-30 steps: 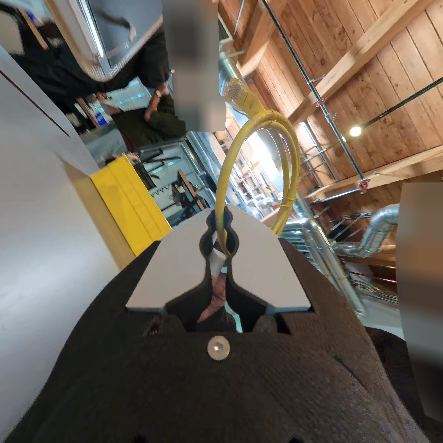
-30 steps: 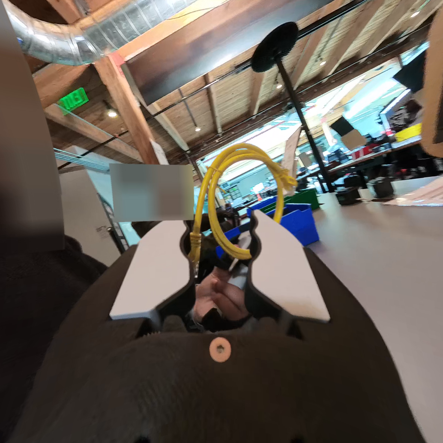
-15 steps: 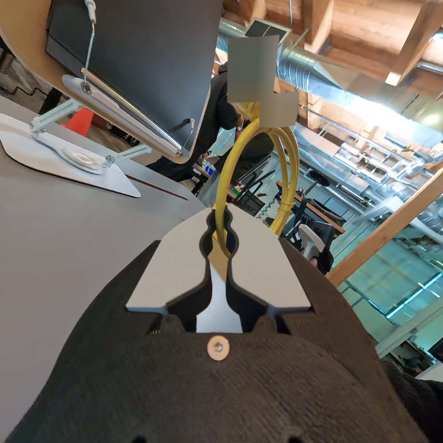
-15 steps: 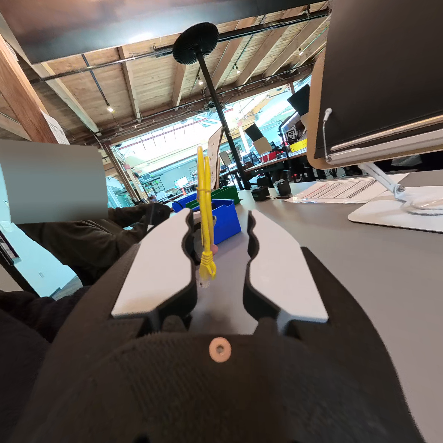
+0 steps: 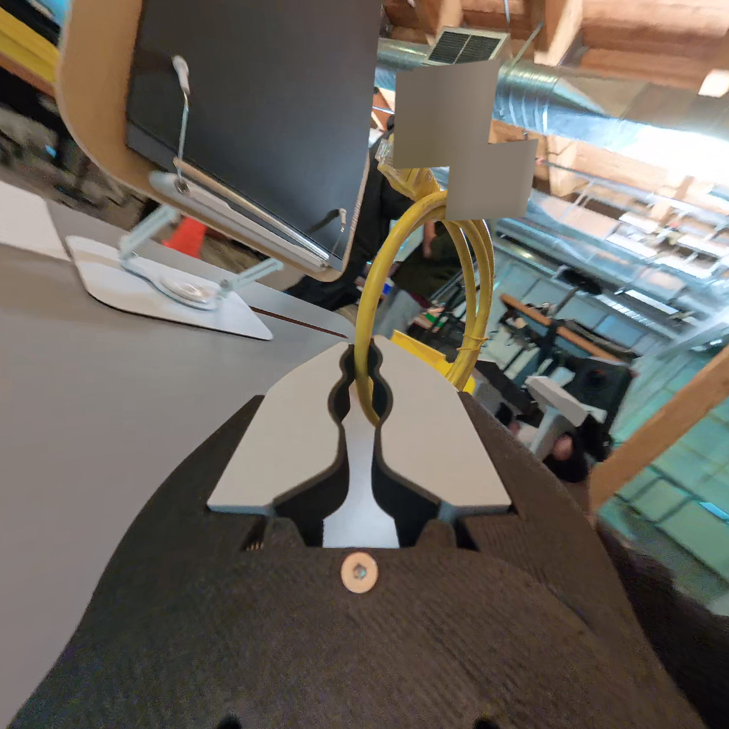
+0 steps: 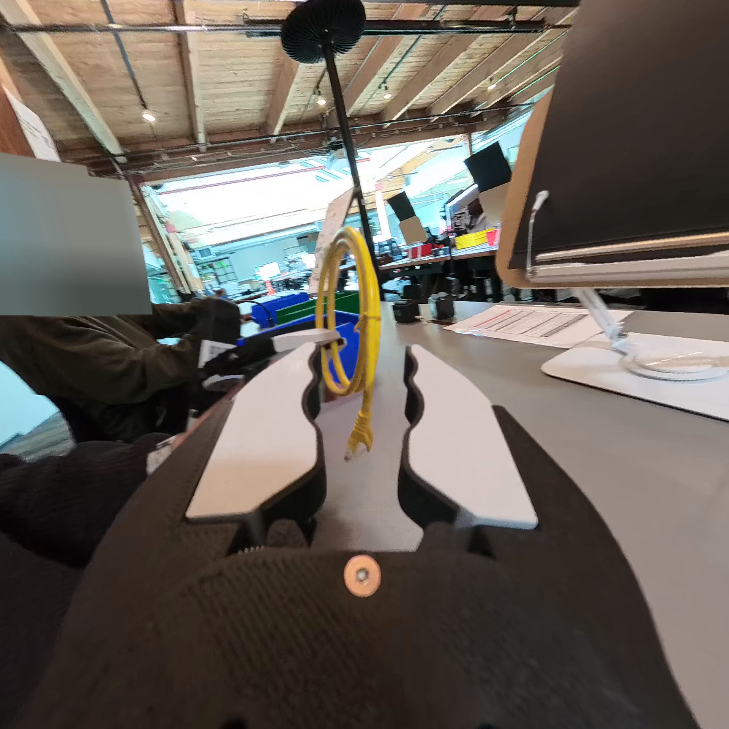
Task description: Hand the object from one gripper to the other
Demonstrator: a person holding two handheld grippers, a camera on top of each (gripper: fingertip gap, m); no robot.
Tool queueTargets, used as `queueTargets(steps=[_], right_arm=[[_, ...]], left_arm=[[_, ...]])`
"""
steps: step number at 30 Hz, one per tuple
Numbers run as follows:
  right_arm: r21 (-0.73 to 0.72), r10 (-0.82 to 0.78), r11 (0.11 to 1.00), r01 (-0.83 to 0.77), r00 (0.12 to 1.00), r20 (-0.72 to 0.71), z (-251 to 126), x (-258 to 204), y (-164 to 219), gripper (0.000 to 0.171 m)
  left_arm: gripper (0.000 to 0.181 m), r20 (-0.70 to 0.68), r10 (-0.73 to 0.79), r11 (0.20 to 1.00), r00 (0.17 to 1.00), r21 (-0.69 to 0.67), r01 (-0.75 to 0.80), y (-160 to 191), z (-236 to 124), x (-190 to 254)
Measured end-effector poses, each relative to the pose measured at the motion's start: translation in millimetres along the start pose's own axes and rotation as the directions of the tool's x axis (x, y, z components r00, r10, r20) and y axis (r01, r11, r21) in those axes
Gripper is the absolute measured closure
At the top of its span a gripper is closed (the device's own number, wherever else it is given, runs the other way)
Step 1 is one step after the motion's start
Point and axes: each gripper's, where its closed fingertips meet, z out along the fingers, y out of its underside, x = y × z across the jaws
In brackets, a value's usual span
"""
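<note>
A coiled yellow network cable [image 5: 366,315] is pinched near the tips of my left gripper [image 5: 361,349], which is shut on one strand. The coil stands up above the jaws, and a blur patch hides its top. In the right wrist view the same cable [image 6: 371,292] hangs from the left gripper [image 6: 335,341], which reaches in from the left. My right gripper [image 6: 361,349] is open and empty. The coil sits just beyond its tips, and the cable's plug [image 6: 359,436] dangles between its fingers without touching them.
A grey table [image 6: 591,493] lies under both grippers. A large monitor [image 6: 639,138] on a white stand base [image 6: 591,374] is at the right, with a paper sheet [image 6: 532,321] behind. Blue bins [image 6: 349,351] stand beyond. A person's dark sleeve [image 6: 98,355] is at the left. Spacing between my two grippers at the tips: around 12 cm. Both grippers' tips are roughly 35 cm from the large monitor [image 6: 639,138].
Both views have swung down from the ceiling to level over the table. The left gripper stays shut on the cable. The coil now sits farther out from the open right jaws.
</note>
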Motion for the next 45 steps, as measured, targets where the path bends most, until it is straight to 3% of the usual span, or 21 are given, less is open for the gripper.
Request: queueTargets(steps=[4,10,14,19,25,28,30,32,37,41,45], right_arm=[[-0.042,-0.163,0.987,0.158,0.975,-0.153,-2.3,11.8,0.1,0.132],[-0.180,-0.442,0.897,0.404,0.844,-0.304,-1.6,15.8,4.4,0.134],[-0.229,-0.566,0.824,0.518,0.769,-0.297,5.0,2.3,7.8,0.134],[-0.300,-0.743,0.665,0.684,0.568,-0.354,2.8,-0.3,-1.4,0.132],[-0.387,-0.803,0.595,0.705,0.501,-0.322,6.3,5.7,9.6,0.126],[-0.409,-0.816,0.576,0.708,0.471,-0.334,5.4,9.3,8.7,0.134],[-0.424,-0.820,0.569,0.705,0.451,-0.352,2.3,13.4,4.7,0.150],[-0.431,-0.813,0.582,0.689,0.473,-0.341,1.1,16.3,4.8,0.152],[-0.425,-0.761,0.649,0.631,0.558,-0.332,-1.0,22.0,5.6,0.154],[-0.433,-0.744,0.667,0.606,0.575,-0.341,-5.3,29.5,2.9,0.154],[-0.427,-0.712,0.702,0.569,0.571,-0.409,-21.1,44.9,-14.5,0.155]], left_arm=[[0.175,0.082,0.225,0.974,0.971,-0.007,-0.226,-4.8,-1.8,3.7],[0.175,0.159,0.557,0.830,0.815,-0.135,-0.541,10.7,3.7,11.7],[0.175,0.133,0.631,0.774,0.764,-0.171,-0.610,22.6,7.4,20.9],[0.175,0.077,0.721,0.686,0.688,-0.216,-0.694,38.1,11.6,30.8],[0.174,0.012,0.747,0.645,0.665,-0.260,-0.719,56.9,15.8,37.5],[0.174,0.004,0.757,0.631,0.654,-0.267,-0.728,58.5,15.8,37.2],[0.174,0.003,0.760,0.627,0.650,-0.270,-0.731,58.6,15.6,36.0],[0.174,-0.024,0.748,0.636,0.664,-0.263,-0.726,60.6,15.6,38.0],[0.172,-0.114,0.583,0.779,0.804,-0.201,-0.594,58.7,14.6,49.8],[0.147,-0.148,0.406,0.888,0.902,-0.169,-0.428,52.7,15.4,51.4],[0.119,-0.149,0.071,0.980,0.986,-0.175,-0.097,42.6,16.8,36.7]])
